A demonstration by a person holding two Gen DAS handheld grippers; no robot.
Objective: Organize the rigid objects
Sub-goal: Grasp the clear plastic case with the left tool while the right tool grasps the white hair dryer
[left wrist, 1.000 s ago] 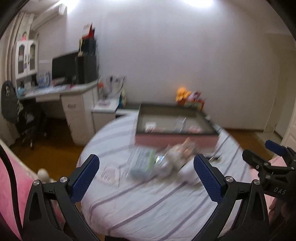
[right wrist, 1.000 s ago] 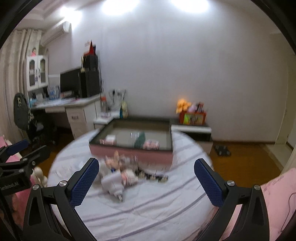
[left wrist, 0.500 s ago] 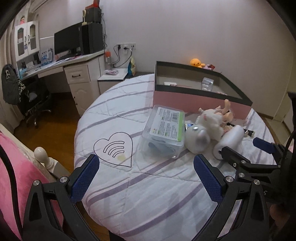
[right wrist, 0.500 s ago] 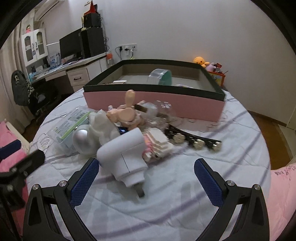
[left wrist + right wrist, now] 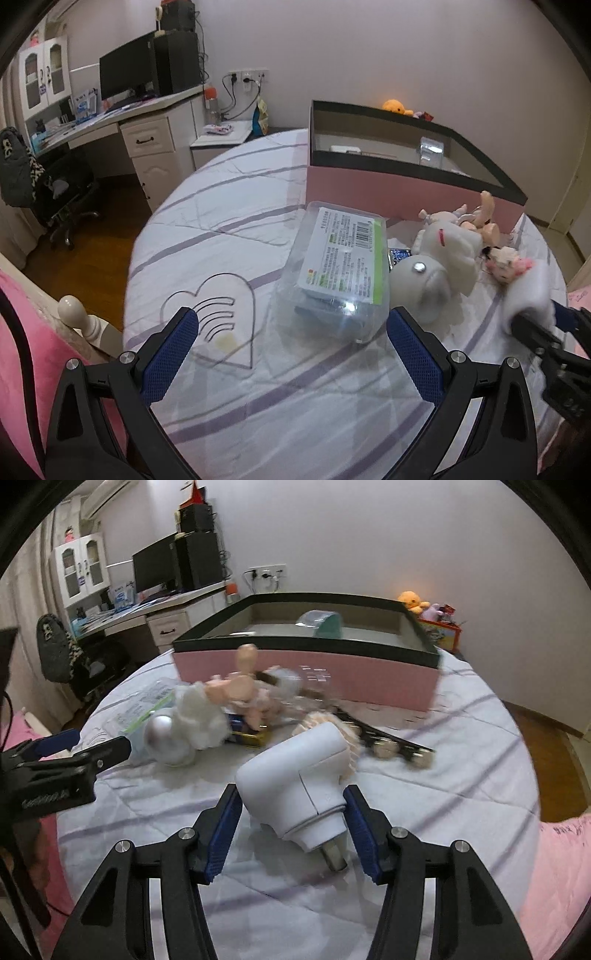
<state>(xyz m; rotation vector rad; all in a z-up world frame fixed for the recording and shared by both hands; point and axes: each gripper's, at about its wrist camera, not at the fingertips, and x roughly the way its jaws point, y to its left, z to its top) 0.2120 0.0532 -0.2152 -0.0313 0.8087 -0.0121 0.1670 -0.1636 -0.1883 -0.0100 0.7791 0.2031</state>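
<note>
A white plastic device with a metal stub lies on the striped bedspread, and my right gripper has closed on its sides. In the left wrist view the device shows at far right. My left gripper is open and empty, just short of a clear plastic box with a green label. Behind lie a silver-white round gadget, a white plush, a doll and a black strip with beads. The pink box with a dark rim stands beyond.
The pink box holds a clear case and small items. A heart print marks the bedspread at left. A desk with a monitor, a chair and a bedpost knob are at left.
Both grippers have moved down and forward toward the pile. The right gripper has narrowed from wide open onto the white device. The left gripper stays open, closer to the clear box.
</note>
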